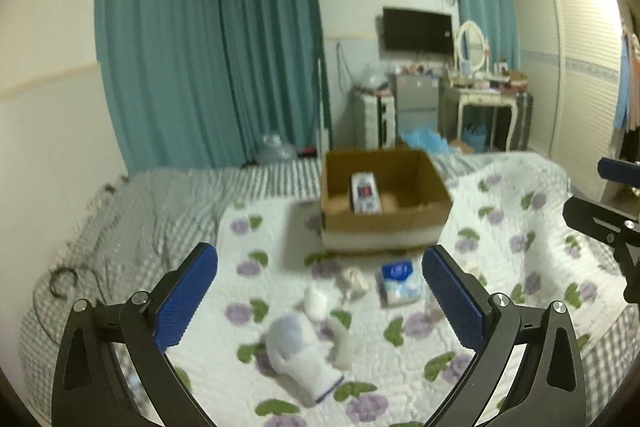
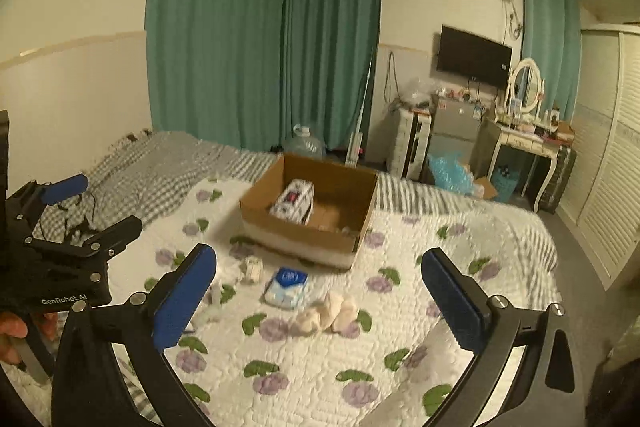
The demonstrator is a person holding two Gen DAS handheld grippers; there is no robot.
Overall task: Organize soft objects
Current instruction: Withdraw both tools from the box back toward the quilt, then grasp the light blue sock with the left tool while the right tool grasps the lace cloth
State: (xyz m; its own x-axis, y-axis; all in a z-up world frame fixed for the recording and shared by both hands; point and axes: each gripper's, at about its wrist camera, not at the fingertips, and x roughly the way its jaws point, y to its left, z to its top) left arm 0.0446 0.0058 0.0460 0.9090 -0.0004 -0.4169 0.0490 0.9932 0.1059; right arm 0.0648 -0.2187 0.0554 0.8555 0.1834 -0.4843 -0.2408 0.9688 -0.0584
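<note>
Both my claws, left (image 1: 320,297) and right (image 2: 319,293), are spread and empty above the quilt (image 2: 320,367); sock (image 1: 298,351), tissue pack (image 2: 287,286) and cream lump (image 2: 328,313) lie just before the box (image 2: 308,231): risk is pinching quilt with them.

Teal curtains (image 2: 264,39), wall television (image 2: 474,57) (dark), white wardrobe (image 2: 608,147).

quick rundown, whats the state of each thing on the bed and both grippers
left gripper: open, empty, above the bed
right gripper: open, empty
cardboard box: open-topped, one white pack inside
white pack: lying in the box
tissue pack: on the quilt, outside the box
white sock: loose on the quilt
cream soft items: on the quilt
</note>
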